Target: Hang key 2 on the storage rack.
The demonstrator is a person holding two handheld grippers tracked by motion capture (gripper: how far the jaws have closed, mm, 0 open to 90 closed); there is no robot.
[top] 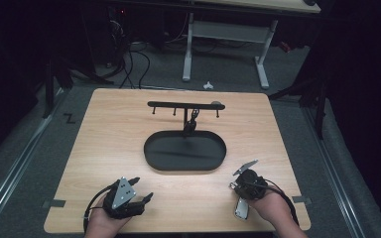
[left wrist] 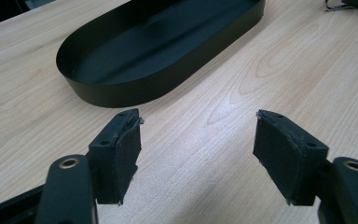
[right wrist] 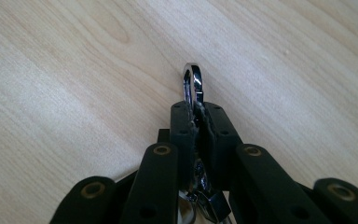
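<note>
- My right claw (right wrist: pixel 196 122) is squeezed shut on a shiny metal clip (right wrist: pixel 192 84). The clip's round end pokes out past the pads, just above the worktop (right wrist: pixel 74 70).
- My left claw (left wrist: pixel 198 151) is wide open and holds nothing. It rests near the black tray (left wrist: pixel 135 88).
- Behind the tray stands a black rack with small hooks (top: pixel 184 105).
- I think the clip could slip, because the pads only pinch its thin edge. It could twist too, and then miss a hook.
</note>
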